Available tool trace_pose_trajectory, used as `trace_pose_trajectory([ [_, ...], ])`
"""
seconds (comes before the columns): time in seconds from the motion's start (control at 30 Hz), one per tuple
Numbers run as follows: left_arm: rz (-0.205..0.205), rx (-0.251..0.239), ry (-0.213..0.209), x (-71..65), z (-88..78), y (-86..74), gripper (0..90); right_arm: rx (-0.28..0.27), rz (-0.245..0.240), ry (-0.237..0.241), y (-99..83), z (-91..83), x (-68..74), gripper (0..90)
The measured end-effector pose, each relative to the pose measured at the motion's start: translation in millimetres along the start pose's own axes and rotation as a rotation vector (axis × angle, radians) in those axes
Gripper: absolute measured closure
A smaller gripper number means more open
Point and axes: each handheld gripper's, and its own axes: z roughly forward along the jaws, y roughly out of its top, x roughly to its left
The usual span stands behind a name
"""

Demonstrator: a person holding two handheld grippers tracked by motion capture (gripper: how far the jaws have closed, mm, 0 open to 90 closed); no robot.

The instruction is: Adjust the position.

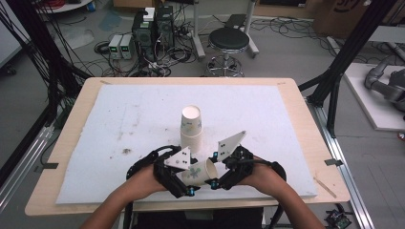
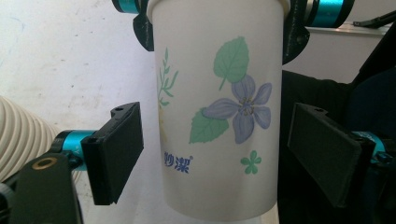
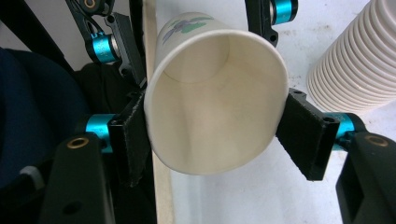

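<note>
A flowered white paper cup (image 1: 198,172) lies on its side in the air near the table's front edge, between my two grippers. My right gripper (image 1: 216,171) is shut on the cup's rim (image 3: 215,100); both pads press the mouth slightly oval. My left gripper (image 1: 184,180) brackets the cup's base end. In the left gripper view its pads (image 2: 116,154) stand a little off the cup's wall (image 2: 219,116) on both sides, so it is open. A stack of upturned paper cups (image 1: 191,125) stands just behind, at the mat's middle.
A white foam mat (image 1: 277,119) covers most of the wooden table (image 1: 71,129). The ribbed side of the cup stack (image 3: 359,60) is close to my right gripper. A stool (image 1: 229,40) and electronics stand on the floor beyond the table.
</note>
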Motion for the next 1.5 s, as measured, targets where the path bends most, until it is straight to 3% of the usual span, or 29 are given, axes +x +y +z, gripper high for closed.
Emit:
trace_pose_trajectory([
  [0.23, 0.002, 0.039, -0.001, 0.0, 4.6, 1.4, 19.2, 0.052, -0.026, -0.017, 4.7, 2.2, 0.6, 31.8],
  [0.57, 0.005, 0.063, -0.028, 0.0, 10.6, 5.7, 23.6, 0.082, -0.038, -0.013, 8.0, 5.3, 1.4, 31.8],
  [0.8, -0.007, 0.068, -0.037, 1.0, 13.3, 6.3, 34.1, 0.095, -0.048, -0.005, 8.2, 7.9, 2.3, 31.8],
  [1.1, -0.022, 0.049, -0.042, 1.1, 14.1, 3.2, 34.7, 0.09, -0.045, 0.0, 7.3, 8.5, 2.2, 30.6],
  [1.3, -0.05, -0.003, -0.037, 3.4, 11.8, -3.8, 32.9, -0.007, 0.021, 0.014, 5.6, 3.4, -1.4, 21.4],
  [1.33, -0.063, -0.022, -0.036, 3.2, 11.8, -5.8, 32.8, -0.041, 0.037, 0.014, 4.7, -0.9, -2.9, 21.3],
  [1.37, -0.063, -0.021, -0.037, 4.0, 10.5, -7.5, 32.8, -0.041, 0.037, 0.014, 4.7, -0.9, -2.9, 21.3],
  [1.4, -0.076, -0.034, -0.035, 4.0, 10.1, -9.4, 32.4, -0.092, 0.06, 0.012, 2.8, -6.7, -4.5, 21.3],
  [1.5, -0.094, -0.061, -0.027, 5.2, 7.8, -15.5, 32.2, -0.136, 0.078, 0.009, 0.3, -12.3, -5.8, 21.3],
])
